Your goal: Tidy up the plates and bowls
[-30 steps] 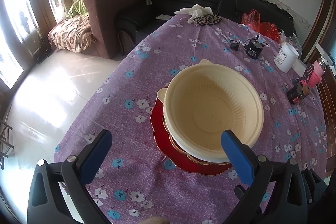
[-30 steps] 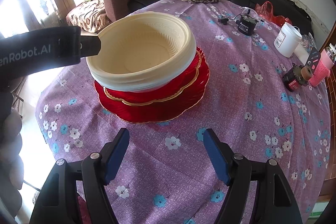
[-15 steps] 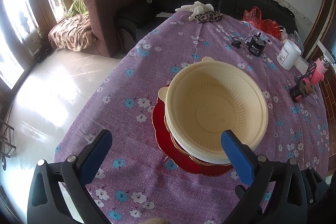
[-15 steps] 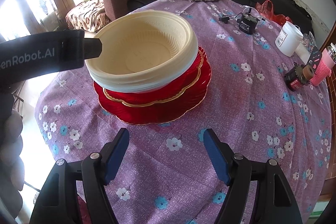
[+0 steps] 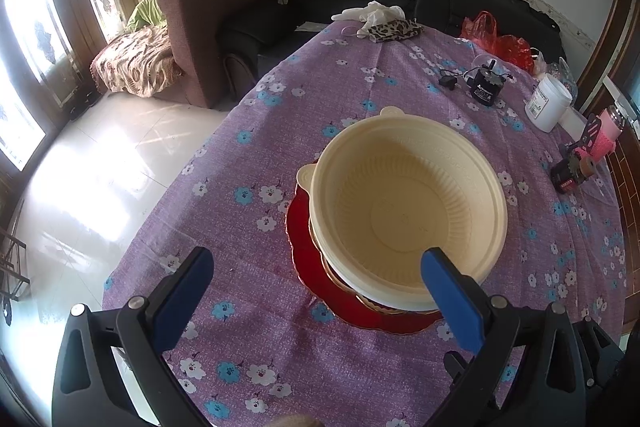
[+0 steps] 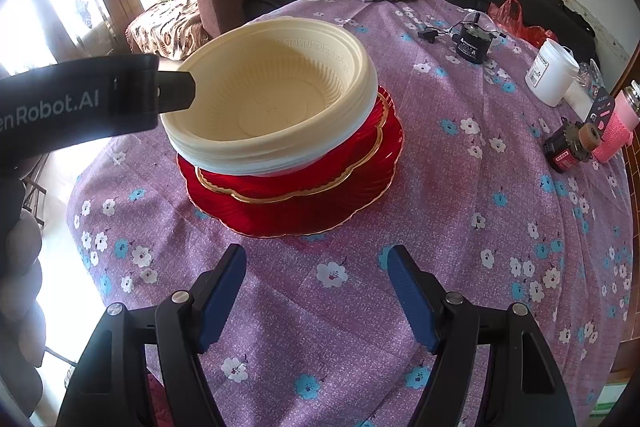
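where it nears the cream bowl [image 6: 276, 95], the left hand-held gripper [image 5: 316, 279] reads "enrobot.ai".

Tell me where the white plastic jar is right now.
The white plastic jar stands at the table's far right in both views, between the black motor and the pink bottle, well apart from the stacked bowls.

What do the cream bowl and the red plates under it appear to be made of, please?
Cream bowl: likely thin moulded plastic, matte, with ribbed walls and an embossed rim pattern. Red plates: glossy, slightly translucent, gold-edged; glass or clear plastic, hard to tell.
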The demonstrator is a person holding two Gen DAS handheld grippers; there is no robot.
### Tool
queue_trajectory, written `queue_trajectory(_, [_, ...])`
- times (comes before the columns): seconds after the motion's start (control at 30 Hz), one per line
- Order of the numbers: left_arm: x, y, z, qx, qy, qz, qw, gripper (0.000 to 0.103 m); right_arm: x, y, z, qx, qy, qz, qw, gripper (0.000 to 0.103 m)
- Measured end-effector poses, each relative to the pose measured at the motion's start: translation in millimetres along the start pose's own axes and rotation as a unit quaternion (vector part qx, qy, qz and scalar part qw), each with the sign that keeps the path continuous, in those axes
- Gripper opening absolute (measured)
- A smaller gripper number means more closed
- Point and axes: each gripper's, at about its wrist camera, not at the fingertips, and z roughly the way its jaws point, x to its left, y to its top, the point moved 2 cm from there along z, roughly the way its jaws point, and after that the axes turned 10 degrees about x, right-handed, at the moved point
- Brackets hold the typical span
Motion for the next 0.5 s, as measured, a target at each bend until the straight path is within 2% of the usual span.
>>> queue_trajectory(0.3, [1.8,-2.7,0.0,0.004,-0.001,-0.007,1.0000,0.103,0.7,-1.1,-0.9,-0.001,0.001,0.000,1.000,0.077])
queue_trajectory(0.5, [3.8,-2.3,-6.6,-0.012,0.011,-0.009,0.9998,0.103,-5.1,-4.1,-2.7,-0.003,0.004,0.010,1.000,0.077])
